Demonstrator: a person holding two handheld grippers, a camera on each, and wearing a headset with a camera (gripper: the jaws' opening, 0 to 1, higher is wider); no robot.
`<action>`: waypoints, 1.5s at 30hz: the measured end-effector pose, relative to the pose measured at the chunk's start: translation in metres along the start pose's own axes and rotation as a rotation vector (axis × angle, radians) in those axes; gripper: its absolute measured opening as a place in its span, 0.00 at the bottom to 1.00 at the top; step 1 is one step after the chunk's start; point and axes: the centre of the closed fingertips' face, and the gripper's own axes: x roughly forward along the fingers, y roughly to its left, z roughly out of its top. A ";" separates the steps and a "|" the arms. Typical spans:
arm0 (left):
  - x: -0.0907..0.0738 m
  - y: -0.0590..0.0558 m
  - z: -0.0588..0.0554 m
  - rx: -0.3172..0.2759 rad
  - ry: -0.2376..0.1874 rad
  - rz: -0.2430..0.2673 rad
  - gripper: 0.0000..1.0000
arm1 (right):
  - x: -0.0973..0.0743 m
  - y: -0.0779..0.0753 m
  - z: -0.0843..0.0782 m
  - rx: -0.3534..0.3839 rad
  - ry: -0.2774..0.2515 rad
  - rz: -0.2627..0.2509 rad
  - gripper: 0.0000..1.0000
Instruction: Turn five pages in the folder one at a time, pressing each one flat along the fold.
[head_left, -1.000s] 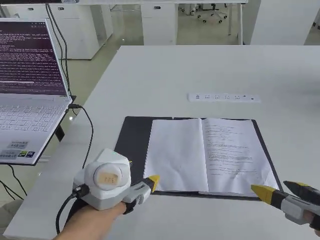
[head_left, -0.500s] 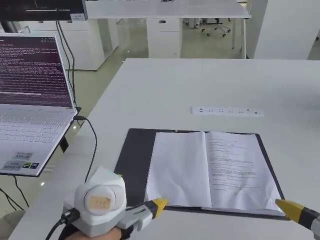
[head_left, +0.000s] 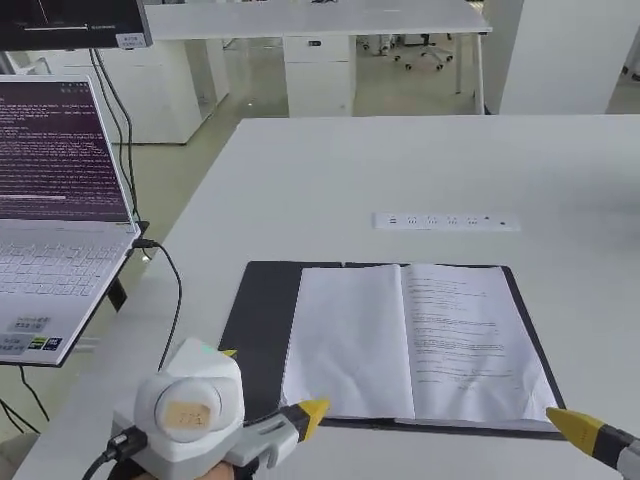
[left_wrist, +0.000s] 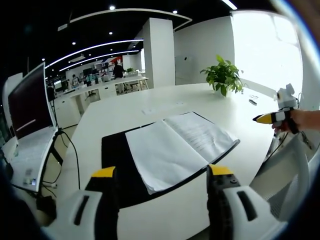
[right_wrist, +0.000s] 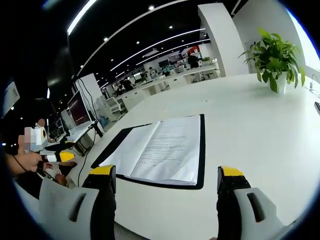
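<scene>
White office counter (head_left: 330, 170) with the black folder (head_left: 262, 320) lying open and flat near its front edge, between the left tongs (left_wrist: 162, 171) and right tongs (right_wrist: 166, 171), both spread wide and empty; no page is lifted, so a turn is judged pending, and the count already done cannot be told.

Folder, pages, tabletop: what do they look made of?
Folder: matte black cover, probably plastic or faux leather; no glare. Pages: thin white paper, printed text, slight curl at the fold. Table: smooth white top, likely laminate, faint sheen.
</scene>
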 end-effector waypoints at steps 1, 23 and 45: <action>0.000 0.000 0.001 -0.003 -0.002 0.000 0.72 | 0.000 -0.001 0.000 0.000 0.000 -0.001 0.83; 0.078 -0.061 -0.004 0.048 0.036 -0.122 0.67 | 0.018 -0.005 -0.016 0.032 0.034 0.043 0.79; 0.167 -0.158 0.002 0.161 0.062 -0.304 0.64 | 0.026 -0.008 -0.023 0.084 0.015 0.057 0.75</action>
